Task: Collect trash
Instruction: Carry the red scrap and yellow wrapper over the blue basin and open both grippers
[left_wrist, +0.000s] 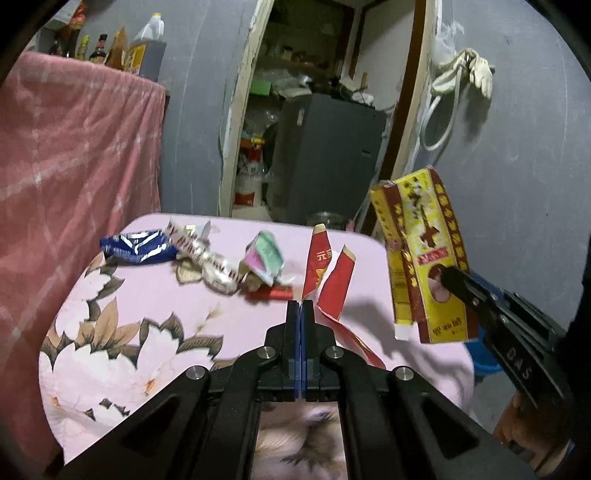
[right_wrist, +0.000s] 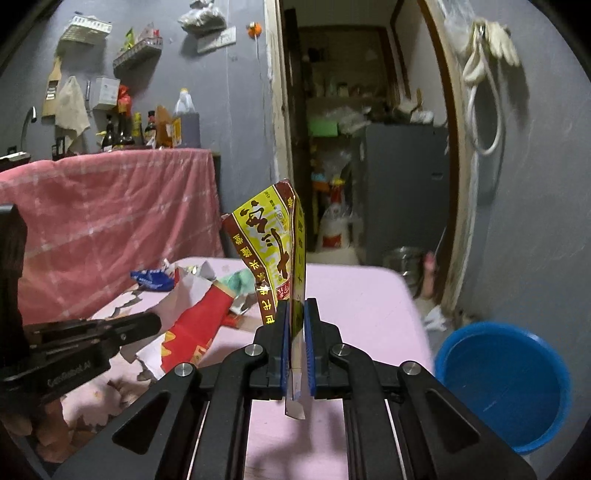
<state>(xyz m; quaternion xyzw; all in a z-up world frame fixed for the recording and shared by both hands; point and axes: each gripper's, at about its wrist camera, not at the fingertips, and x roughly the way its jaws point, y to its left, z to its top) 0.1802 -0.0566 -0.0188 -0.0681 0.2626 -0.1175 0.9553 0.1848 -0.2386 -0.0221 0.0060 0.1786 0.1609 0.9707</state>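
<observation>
Yellow carton (right_wrist: 271, 236) upright, long axis vertical, pinched low.

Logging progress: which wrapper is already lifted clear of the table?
The yellow-and-brown box, clamped in the right gripper; the blue wrapper lies on the table.

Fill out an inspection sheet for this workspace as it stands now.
Surface: table under a pink floral cloth.
Job's things: yellow and brown carton lifted off the table; red torn packet pinched at its near corner; blue wrapper, silver wrapper and green-pink crumpled wrapper lying on the cloth.
Clutter: small red scrap by the crumpled wrapper.
Grippers: left gripper shut on the red torn packet; right gripper shut on the carton.
Cables: white hose looped on the wall.
Surroundings: blue basin on the floor right of the table; bottles above a pink drape; open doorway with a grey cabinet.
</observation>
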